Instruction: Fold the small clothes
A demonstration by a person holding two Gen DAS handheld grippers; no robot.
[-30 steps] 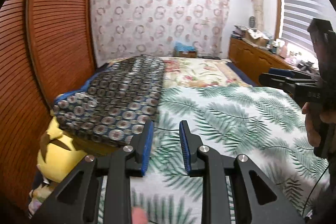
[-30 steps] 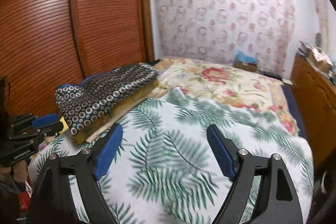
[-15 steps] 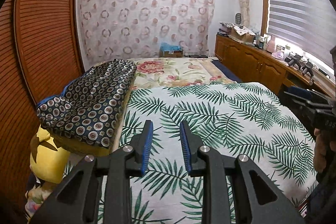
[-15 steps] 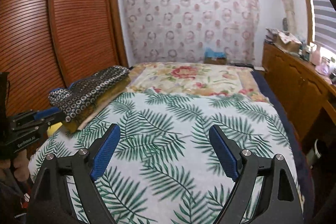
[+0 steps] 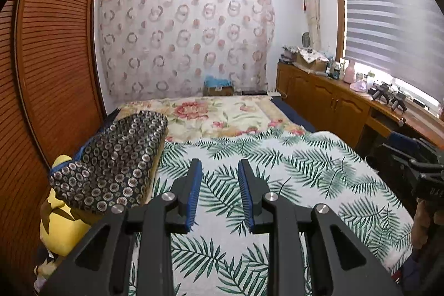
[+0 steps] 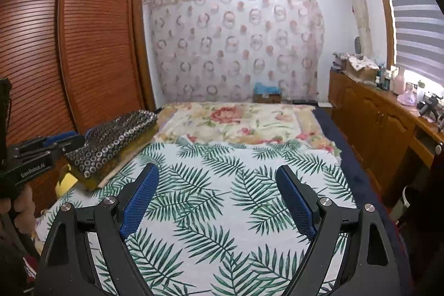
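While both grippers hover above the palm-leaf bedspread (image 6: 222,185), the left gripper (image 5: 219,179) has its jaws slightly parted and empty; the right gripper (image 6: 216,193) gapes wide, holding nothing. A folded dark circle-patterned cloth (image 5: 116,160) lies at the bed's left edge.

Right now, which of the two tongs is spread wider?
The right tongs: their blue pads stand far apart over the leaf-print sheet, while the left tongs leave only a narrow gap. Both hold nothing.

Leaf-print bedspread (image 5: 291,179), louvred wardrobe (image 6: 91,52)
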